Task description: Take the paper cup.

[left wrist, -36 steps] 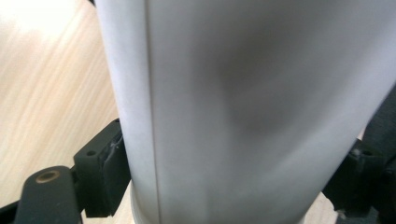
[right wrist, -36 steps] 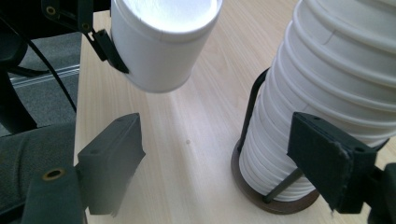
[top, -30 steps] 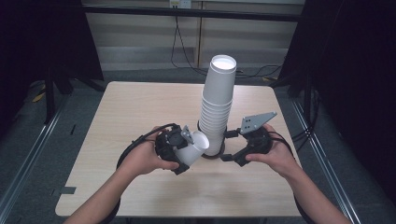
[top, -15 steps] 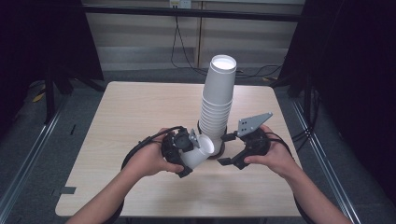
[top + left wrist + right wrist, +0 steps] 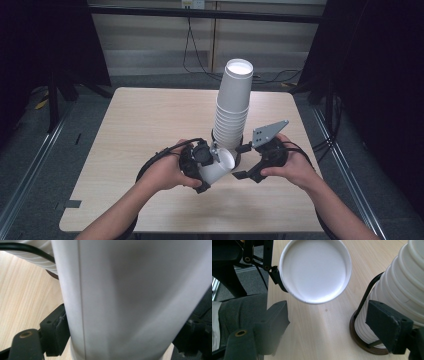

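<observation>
Where the high view looks down on the pale wooden counter (image 5: 150, 125), a tall stack of white paper cups (image 5: 233, 107) stands upright near its middle, seated in a dark round holder. Just in front of the stack's foot the left hand-held gripper (image 5: 212, 167) is clenched on a single white cup (image 5: 218, 167), which lies tilted with its open mouth turned toward the stack and the right side. The right hand-held gripper (image 5: 242, 161), with its grey three-cornered plate on top, sits just beside the base of the stack, its jaws spread apart and holding nothing. From the left gripper view, the cup's (image 5: 130, 300) white wall runs up between the two black jaws, which press against it on either side; the wood of the counter (image 5: 22, 295) shows at the left edge. From the right gripper view, the cup's (image 5: 315, 270) round open mouth faces the camera above the counter (image 5: 322, 327), held from the far side by the left hand-held gripper, while the right one's own jaws stand released and wide, one of them close to the ribbed rims of the stack (image 5: 402, 287) and its dark holder (image 5: 362, 336).
</observation>
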